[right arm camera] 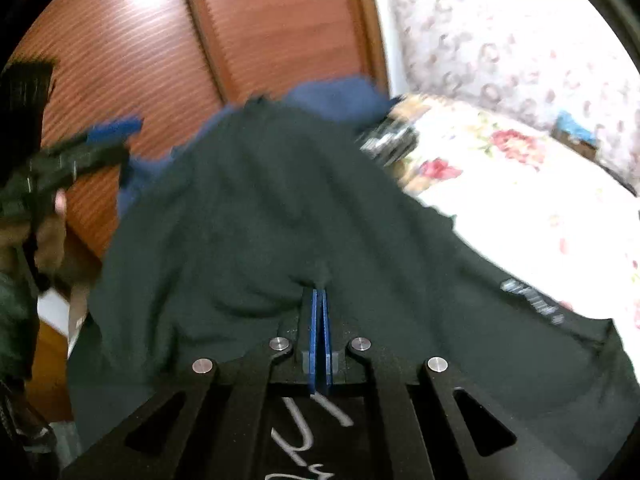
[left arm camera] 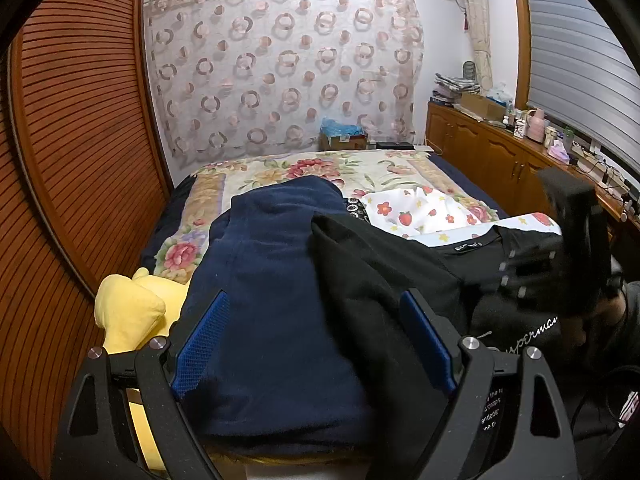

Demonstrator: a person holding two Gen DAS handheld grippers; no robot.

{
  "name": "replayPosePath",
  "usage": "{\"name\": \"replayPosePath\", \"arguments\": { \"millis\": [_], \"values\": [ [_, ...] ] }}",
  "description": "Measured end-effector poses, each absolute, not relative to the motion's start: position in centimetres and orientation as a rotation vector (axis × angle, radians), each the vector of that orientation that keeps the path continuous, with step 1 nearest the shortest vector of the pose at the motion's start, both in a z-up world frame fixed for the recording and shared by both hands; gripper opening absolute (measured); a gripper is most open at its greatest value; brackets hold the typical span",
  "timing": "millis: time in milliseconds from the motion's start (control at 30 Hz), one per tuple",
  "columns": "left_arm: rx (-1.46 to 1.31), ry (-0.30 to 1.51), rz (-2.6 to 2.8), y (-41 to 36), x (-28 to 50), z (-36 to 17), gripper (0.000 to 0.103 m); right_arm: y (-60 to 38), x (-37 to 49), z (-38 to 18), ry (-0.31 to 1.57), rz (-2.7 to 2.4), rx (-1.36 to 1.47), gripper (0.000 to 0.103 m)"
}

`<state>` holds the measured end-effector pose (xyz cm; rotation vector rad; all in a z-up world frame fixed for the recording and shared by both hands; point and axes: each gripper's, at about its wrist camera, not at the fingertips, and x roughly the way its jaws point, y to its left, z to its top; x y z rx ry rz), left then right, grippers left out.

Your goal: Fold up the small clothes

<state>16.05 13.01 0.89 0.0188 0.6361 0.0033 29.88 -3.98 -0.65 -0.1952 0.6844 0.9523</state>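
Right, with the right gripper [right arm camera: 319,300] pinched tight on a pucker of the black shirt [right arm camera: 280,208] draped over the bed [left arm camera: 280,168] at six o'clock, the left gripper [left arm camera: 316,320], gaping and empty, should probably take the far hem before lifting.

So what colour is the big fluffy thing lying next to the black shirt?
Dark navy blue. The fleece garment shows best in the left wrist view.

My left gripper [left arm camera: 316,340] with blue pads spread wide over a navy garment [left arm camera: 276,280], nothing pinched; black T-shirt [left arm camera: 400,272] overlapping it on my right; yellow cloth [left arm camera: 128,312] at left; strawberry-print fabric [left arm camera: 416,210] beyond, on the floral bedspread [left arm camera: 280,168]; right gripper [left arm camera: 576,240] blurred at the edge
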Motion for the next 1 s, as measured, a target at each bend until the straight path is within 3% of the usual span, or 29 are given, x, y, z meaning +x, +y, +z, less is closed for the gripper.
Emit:
{"name": "replayPosePath", "arguments": {
  "millis": [233,333,400,467,767,1000],
  "values": [
    [0.018,0.635,0.003,13.2,16.1,0.8,0.087,-3.7,30.1,-1.5,0.714,0.904,-0.210,0.003],
    [0.025,0.630,0.002,13.2,16.0,0.8,0.087,-4.0,29.9,-0.8,0.708,0.876,-0.207,0.018],
    [0.028,0.621,-0.004,13.1,15.9,0.9,0.087,-5.0,29.6,-0.2,0.695,0.856,-0.197,0.035],
    [0.027,0.614,-0.009,12.9,15.8,1.1,0.087,-6.7,29.0,0.5,0.677,0.832,-0.188,0.043],
    [0.015,0.600,-0.120,8.1,15.9,0.6,0.087,-18.7,23.9,1.1,0.607,0.583,-0.150,0.043],
    [0.029,0.681,-0.247,2.4,17.7,-2.7,0.087,-29.5,20.2,-1.5,0.642,0.333,-0.085,0.043]
  ]
}}
